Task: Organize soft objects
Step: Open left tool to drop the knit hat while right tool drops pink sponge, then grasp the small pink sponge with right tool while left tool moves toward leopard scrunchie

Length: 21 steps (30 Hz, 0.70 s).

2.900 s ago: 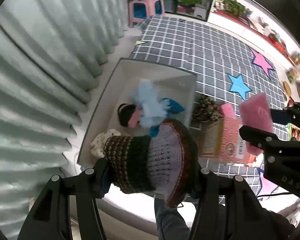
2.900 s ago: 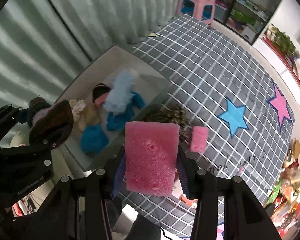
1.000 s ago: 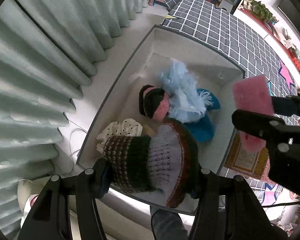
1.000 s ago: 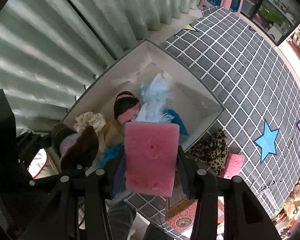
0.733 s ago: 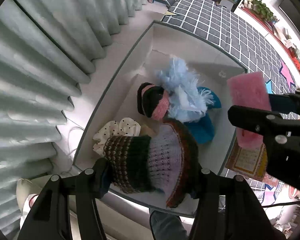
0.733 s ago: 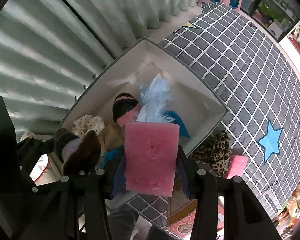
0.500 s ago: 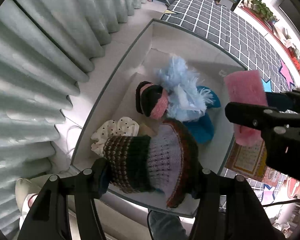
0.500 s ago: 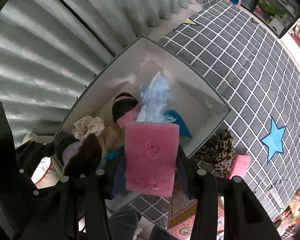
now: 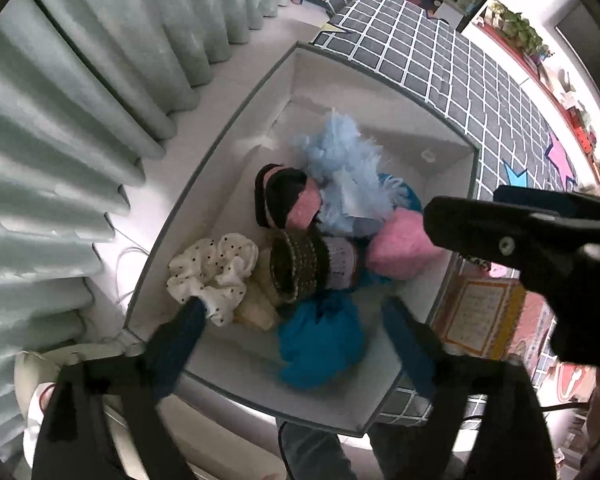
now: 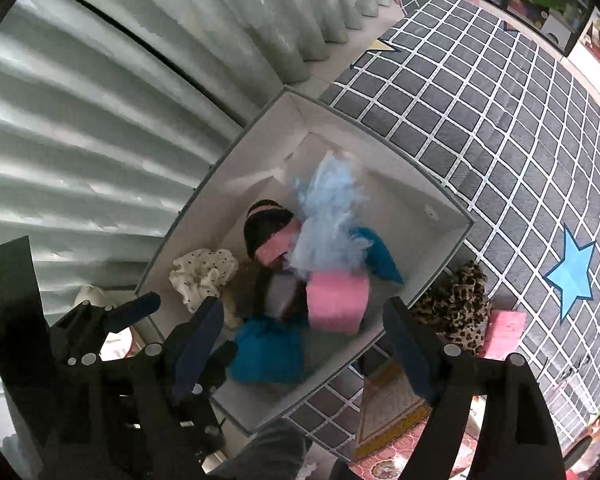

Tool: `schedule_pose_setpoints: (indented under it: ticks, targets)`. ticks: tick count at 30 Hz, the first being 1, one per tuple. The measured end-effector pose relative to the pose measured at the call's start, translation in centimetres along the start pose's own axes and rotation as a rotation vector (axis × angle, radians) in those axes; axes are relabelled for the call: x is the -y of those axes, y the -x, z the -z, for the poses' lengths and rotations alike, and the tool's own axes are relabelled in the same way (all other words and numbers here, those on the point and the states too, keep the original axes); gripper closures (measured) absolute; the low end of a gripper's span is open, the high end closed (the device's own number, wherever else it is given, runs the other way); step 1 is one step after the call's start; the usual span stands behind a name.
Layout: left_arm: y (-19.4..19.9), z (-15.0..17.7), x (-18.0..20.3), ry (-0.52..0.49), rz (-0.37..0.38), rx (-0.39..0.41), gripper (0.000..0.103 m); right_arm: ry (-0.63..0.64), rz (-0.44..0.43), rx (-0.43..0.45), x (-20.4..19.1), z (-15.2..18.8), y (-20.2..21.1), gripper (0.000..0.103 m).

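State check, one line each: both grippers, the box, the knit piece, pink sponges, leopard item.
left gripper: open, nothing between the fingers, jaws just opened
right gripper: open, empty, jaws just opened
white box: open top, holding soft items
knit hat: lying in the box
pink sponge: in the box, blurred
second pink sponge: on the mat, outside
leopard item: on the mat, beside the box

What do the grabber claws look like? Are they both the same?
Yes, they match. The left gripper and the right gripper are each made of black plastic bars with small round silver screws. Each has two long flat fingers with dark blue pads on the inner faces. The right gripper's blocky black body also shows from the side in the left wrist view, with one round screw on it.
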<state>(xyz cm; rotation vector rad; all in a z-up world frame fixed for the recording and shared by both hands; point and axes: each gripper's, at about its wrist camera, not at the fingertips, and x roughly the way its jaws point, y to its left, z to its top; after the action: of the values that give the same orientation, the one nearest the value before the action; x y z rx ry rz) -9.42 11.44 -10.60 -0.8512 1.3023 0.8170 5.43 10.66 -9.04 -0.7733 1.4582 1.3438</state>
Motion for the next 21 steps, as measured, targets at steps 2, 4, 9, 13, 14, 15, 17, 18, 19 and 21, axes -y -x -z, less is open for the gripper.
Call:
schedule_pose_setpoints:
  ticks: [2,4,9,13,14,15,17,18,19,21]
  targets:
    - [-0.1,-0.1,0.2,0.006,0.007,0.001,0.000,-0.014,0.001,0.002,0.7,0.0,0.6,0.000]
    - [-0.1,-0.3,0.4,0.006,0.011,0.003,0.000,-0.028,-0.001,0.016,1.5,0.1,1.5,0.000]
    - [0.3,-0.9,1.3,0.009,0.036,0.013,0.000,-0.115,0.031,0.058,6.9,0.6,4.6,0.000]
    - [0.9,-1.2,2.8,-0.021,0.037,0.020,0.000,-0.236,0.099,0.015,13.0,1.2,4.3,0.000]
    - [1.0,-1.3,3.2,-0.030,0.037,0.019,0.000,-0.268,0.102,-0.010,14.4,1.6,3.6,0.000]
    - [1.0,-1.3,3.7,-0.037,0.040,0.015,0.000,-0.292,0.104,-0.031,15.7,1.9,2.9,0.000]
    - [1.1,-1.4,4.4,-0.050,0.045,0.005,0.000,-0.319,0.118,-0.076,17.7,2.6,1.2,0.000]
    - [1.1,-1.3,4.9,-0.059,0.043,0.001,0.000,-0.326,0.122,-0.095,18.3,2.9,0.5,0.000]
    - [1.1,-1.3,5.1,-0.066,0.040,-0.002,0.000,-0.333,0.122,-0.118,19.1,3.3,-0.5,0.000]
    - [1.1,-1.1,5.9,-0.084,0.032,-0.013,0.000,-0.342,0.110,-0.148,20.1,3.9,-2.1,0.000]
